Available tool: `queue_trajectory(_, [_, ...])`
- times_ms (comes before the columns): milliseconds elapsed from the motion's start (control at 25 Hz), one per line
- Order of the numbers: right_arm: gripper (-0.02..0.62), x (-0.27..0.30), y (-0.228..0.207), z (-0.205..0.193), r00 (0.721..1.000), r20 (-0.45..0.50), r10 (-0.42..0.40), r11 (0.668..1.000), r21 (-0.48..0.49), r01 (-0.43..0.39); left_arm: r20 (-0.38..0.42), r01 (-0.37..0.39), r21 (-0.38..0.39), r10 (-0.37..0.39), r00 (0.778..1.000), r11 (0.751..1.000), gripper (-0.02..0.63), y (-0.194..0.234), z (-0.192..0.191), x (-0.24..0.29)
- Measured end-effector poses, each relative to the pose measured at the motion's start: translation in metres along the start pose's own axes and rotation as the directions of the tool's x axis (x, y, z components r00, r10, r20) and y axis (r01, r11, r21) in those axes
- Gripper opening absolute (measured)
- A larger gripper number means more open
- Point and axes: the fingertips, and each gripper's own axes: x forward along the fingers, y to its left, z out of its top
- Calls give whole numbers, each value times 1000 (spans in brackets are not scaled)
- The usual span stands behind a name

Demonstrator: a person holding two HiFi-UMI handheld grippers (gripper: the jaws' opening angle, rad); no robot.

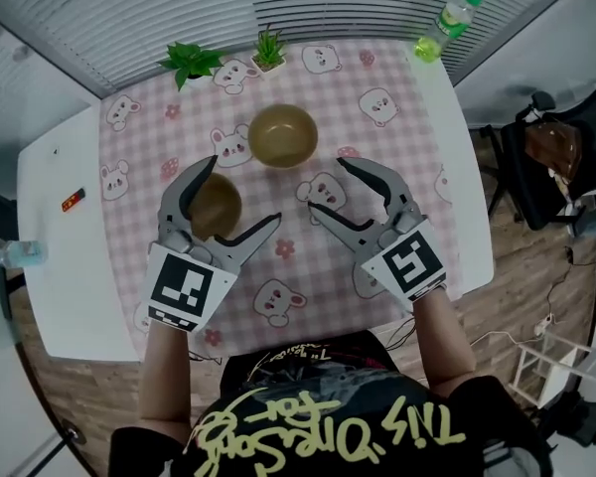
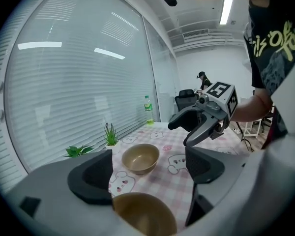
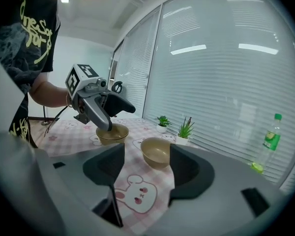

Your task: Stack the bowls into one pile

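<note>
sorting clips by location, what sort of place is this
Probably an office or lab room rather than a home kitchen: a long wall of windows with horizontal blinds, a strip light on the ceiling, and an office chair beside the white table.

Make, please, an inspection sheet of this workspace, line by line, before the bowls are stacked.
Surface: white table under a pink checked cloth with bear prints.
Job's things: two brown bowls, apart, not stacked; far bowl mid-cloth, near bowl between the left tool's jaws.
Clutter: potted plants and, green bottle, clear bottle, small red item.
Grippers: left tool open around the near bowl; right tool open, empty.
Cables: thin cable on the floor, right of the table.
Surroundings: window blinds, dark chair, wooden floor.
</note>
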Motion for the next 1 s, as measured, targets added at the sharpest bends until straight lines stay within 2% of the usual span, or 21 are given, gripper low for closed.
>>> queue_trajectory(280, [290, 15, -21, -18, 999, -11, 46, 998, -53, -47, -100, 44, 71, -37, 994, 996, 463, 7, -7, 33])
queue_trajectory(520, [290, 32, -30, -32, 993, -49, 109, 992, -62, -112, -175, 92, 64, -80, 981, 994, 463, 13, -16, 59])
queue_trajectory(680, [290, 43, -35, -45, 986, -84, 142, 987, -70, -148, -260, 130, 80, -105, 960, 988, 463, 17, -30, 74])
queue_trajectory(840, [290, 51, -39, -54, 980, -106, 166, 982, -71, -174, -345, 167, 128, -114, 932, 978, 463, 24, -38, 85])
queue_trajectory(1000, [290, 59, -40, -59, 975, -123, 184, 977, -81, -195, -407, 197, 120, -133, 904, 973, 463, 27, -50, 96])
